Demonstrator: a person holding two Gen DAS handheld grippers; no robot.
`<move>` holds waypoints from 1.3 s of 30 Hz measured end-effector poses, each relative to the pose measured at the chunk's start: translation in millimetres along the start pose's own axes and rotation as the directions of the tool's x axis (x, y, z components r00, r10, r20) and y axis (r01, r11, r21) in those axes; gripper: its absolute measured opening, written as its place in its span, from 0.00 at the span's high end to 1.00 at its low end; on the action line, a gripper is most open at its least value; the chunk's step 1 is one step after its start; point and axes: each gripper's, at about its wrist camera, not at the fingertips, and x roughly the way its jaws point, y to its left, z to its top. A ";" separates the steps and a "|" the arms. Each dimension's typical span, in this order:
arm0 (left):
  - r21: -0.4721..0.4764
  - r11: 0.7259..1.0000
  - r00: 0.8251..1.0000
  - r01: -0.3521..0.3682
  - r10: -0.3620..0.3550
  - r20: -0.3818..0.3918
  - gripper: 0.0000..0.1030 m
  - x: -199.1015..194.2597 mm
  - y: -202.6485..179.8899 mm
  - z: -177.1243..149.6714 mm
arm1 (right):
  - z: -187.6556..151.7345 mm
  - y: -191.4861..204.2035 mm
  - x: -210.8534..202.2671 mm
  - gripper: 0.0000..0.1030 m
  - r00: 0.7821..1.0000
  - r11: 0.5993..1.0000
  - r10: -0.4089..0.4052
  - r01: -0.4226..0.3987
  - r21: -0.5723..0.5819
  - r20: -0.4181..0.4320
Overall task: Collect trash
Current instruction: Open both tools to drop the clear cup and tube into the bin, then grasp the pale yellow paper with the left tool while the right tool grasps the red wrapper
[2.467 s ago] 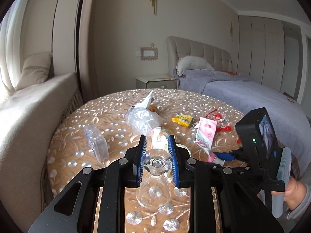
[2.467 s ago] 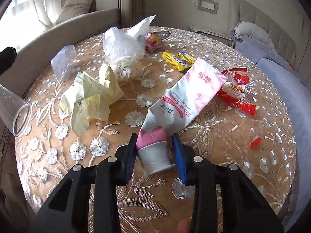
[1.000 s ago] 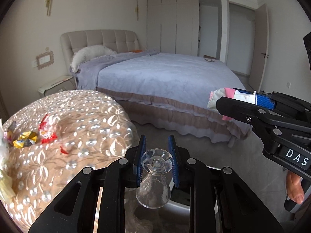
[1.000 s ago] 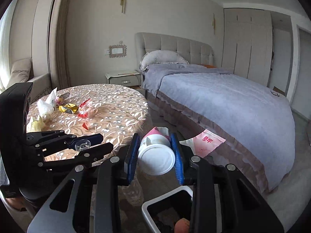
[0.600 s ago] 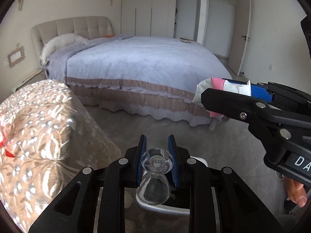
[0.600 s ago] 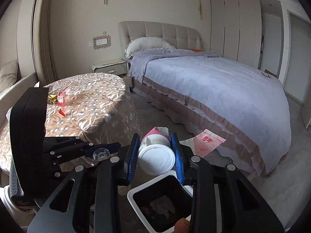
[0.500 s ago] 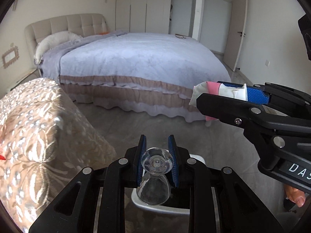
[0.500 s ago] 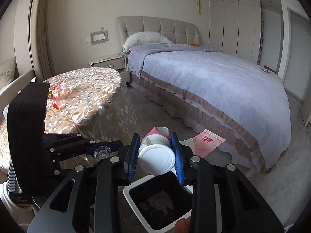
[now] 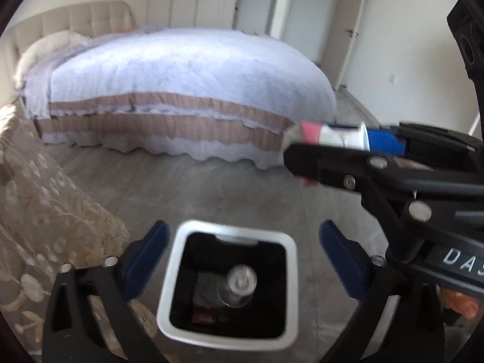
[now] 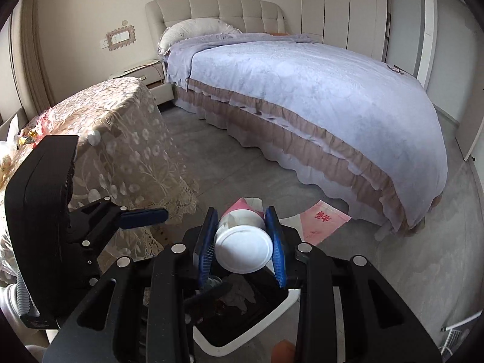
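In the left wrist view my left gripper (image 9: 242,251) is open and empty above a white-rimmed black trash bin (image 9: 169,272). A clear plastic cup (image 9: 239,284) lies inside the bin on other trash. My right gripper (image 10: 242,239) is shut on a pink and white tube (image 10: 242,242) by its white cap end, held just over the bin (image 10: 281,305). The tube's flat pink end (image 10: 323,220) sticks out ahead to the right. The right gripper with the tube (image 9: 332,134) also shows at the right of the left wrist view. The left gripper (image 10: 142,214) shows at the left of the right wrist view.
A round table with a lace cloth (image 10: 121,133) stands to the left, with wrappers (image 10: 33,127) on top. A large bed with a lilac cover (image 10: 302,90) fills the far side. Grey floor (image 10: 242,166) lies between table, bed and bin.
The left gripper has opened and the clear cup has dropped into the bin. Both grippers have come closer over the bin. The right gripper still holds the tube.
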 end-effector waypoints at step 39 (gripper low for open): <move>0.033 0.988 0.988 -0.151 0.150 0.034 0.05 -73.1 30.2 -7.0 | 22.9 32.0 26.9 0.04 0.988 0.984 0.157 -0.155 -0.090 0.010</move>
